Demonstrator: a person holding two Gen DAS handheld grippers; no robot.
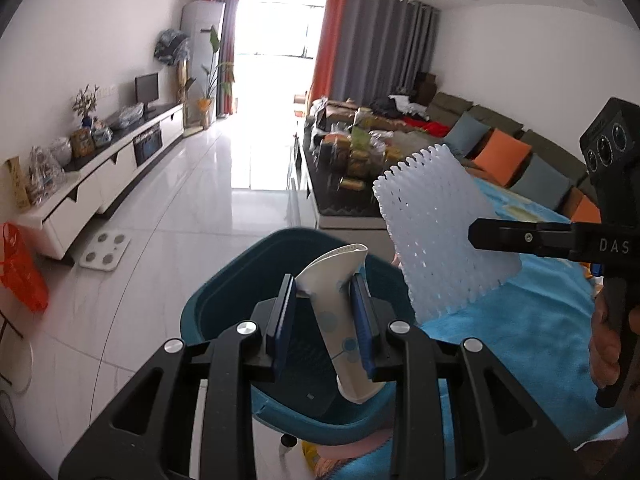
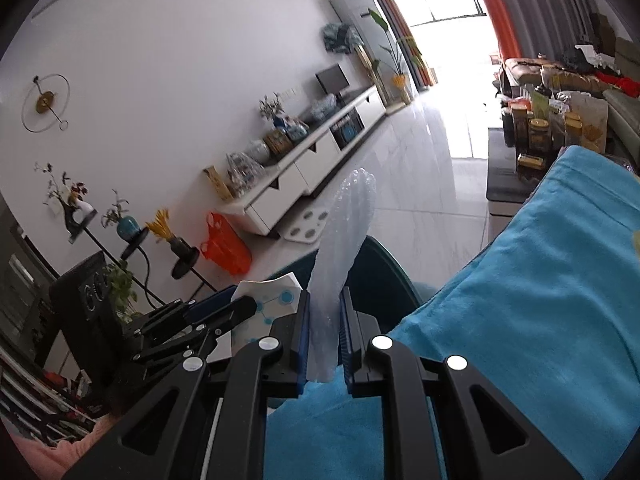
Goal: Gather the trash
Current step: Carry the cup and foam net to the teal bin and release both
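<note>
We see a flattened white paper cup with blue dots, pinched in the left gripper jaws above a teal bin. The right gripper jaws clamp a white foam net sleeve just beside it, tilted downward. A blue cloth covers the surface alongside.

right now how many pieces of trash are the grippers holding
2. A crushed white paper cup is clamped in the left gripper above the teal bin. White foam netting is in the right gripper, just beside the bin.
</note>
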